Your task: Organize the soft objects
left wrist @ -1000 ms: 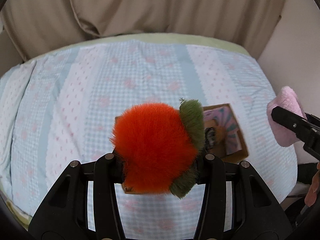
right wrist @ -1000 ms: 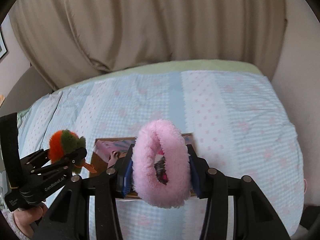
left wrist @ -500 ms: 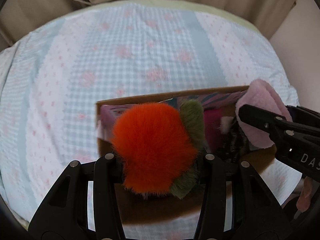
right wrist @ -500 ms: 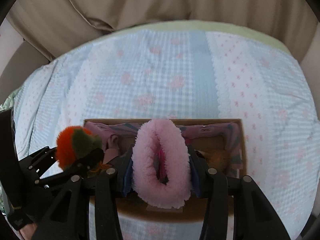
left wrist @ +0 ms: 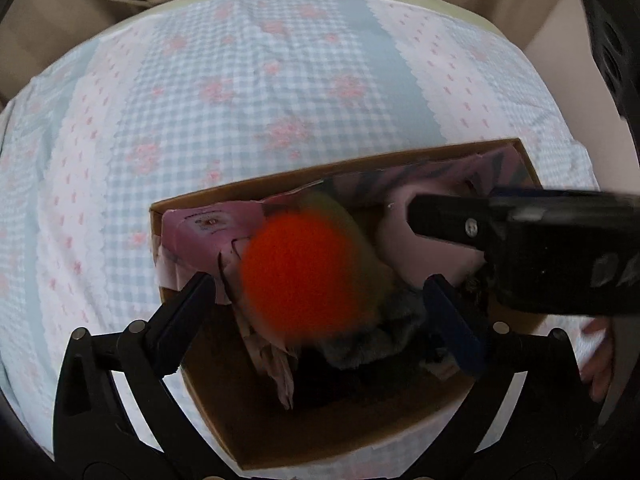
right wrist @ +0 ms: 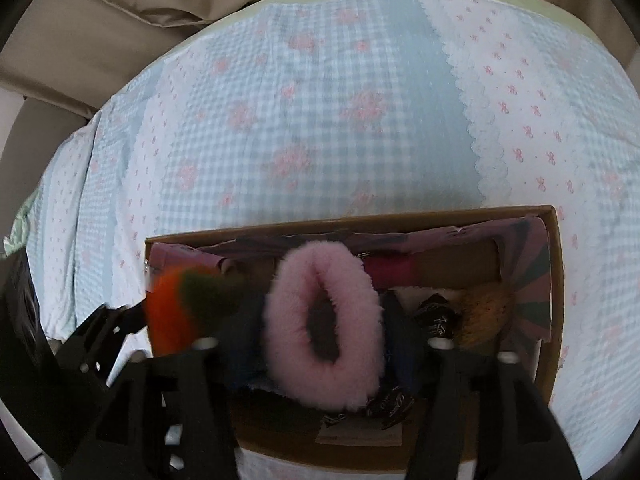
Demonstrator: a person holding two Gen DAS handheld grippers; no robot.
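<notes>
Soft, even daylight fills both views, brightest on the far bedspread (left wrist: 248,80), with no glare and only faint shadows. The inside of the cardboard box (right wrist: 558,280) sits darker, deepest along its near wall. Fisheye distortion bows the bed's edges and rounds the black corners. Motion blur smears the orange pompom (left wrist: 304,272), the pink fluffy ring (right wrist: 324,320) and the near black tongs (right wrist: 320,344) in the right wrist view; the far fabric stays fairly sharp.
</notes>
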